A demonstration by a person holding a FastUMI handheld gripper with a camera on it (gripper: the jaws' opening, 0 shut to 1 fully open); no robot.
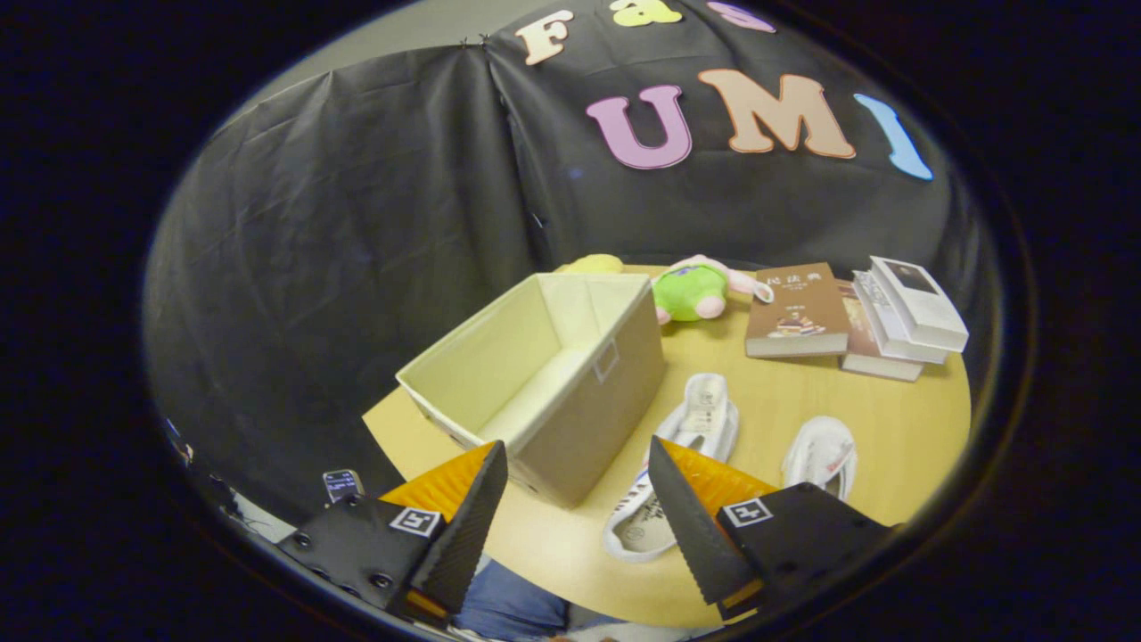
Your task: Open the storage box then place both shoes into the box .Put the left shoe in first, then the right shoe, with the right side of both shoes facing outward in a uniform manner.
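A beige fabric storage box [570, 383] stands on the wooden table [900, 428], its top open and its inside bare. Two white shoes lie on the table to the box's right. The nearer shoe [686, 446] rests just beside the box, partly hidden behind my right finger; the other shoe [822, 455] lies further right. My gripper [578, 517] hangs above the table's near edge, open wide, with nothing between its fingers. The box's near corner shows between the two fingers.
A green and pink plush toy [695, 290] and a yellow toy [590, 264] sit behind the box. A brown book [796, 312] and a stack of books [900, 321] lie at the far right of the table. Blue cloth [513, 606] shows below the table edge.
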